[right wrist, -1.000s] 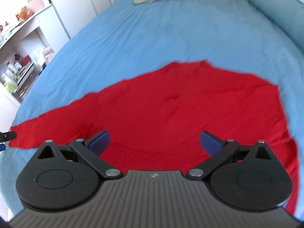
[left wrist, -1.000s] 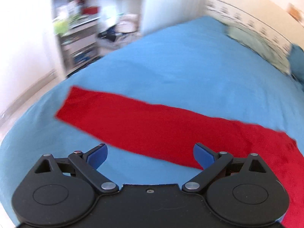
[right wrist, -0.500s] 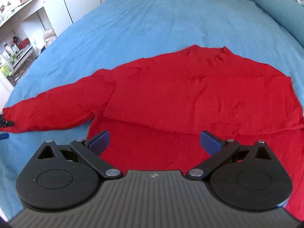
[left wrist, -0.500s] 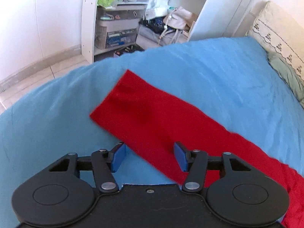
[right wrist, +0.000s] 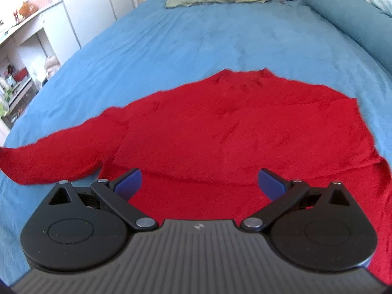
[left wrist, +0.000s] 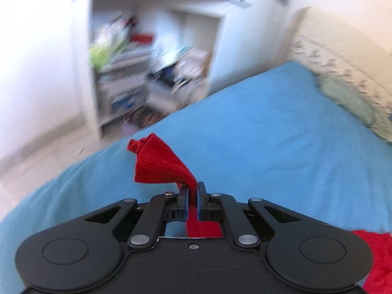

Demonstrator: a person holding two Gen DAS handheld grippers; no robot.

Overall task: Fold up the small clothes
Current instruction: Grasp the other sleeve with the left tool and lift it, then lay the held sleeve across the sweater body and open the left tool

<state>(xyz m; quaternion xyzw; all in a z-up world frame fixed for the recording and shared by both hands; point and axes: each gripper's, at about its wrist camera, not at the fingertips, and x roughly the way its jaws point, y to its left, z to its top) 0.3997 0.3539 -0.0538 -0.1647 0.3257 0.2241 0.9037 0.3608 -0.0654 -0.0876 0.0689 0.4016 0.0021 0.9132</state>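
One red sweater (right wrist: 232, 132) lies spread flat on the blue bed cover (right wrist: 196, 36), right in front of the right gripper (right wrist: 199, 182), whose jaws are wide apart and hold nothing. The left gripper (left wrist: 192, 193) pinches the sweater's sleeve (left wrist: 159, 161) tight and holds its end up off the bed. Blurry white shelves (left wrist: 147, 61) stand far ahead of it.

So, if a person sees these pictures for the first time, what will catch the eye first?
Most striking is the red sweater, spread over the near part of the blue bed, one sleeve stretching out to the left. Next, the left gripper is shut on the sleeve's cuff, which sticks up bunched beyond its fingers. The right gripper hovers open over the sweater's lower edge.
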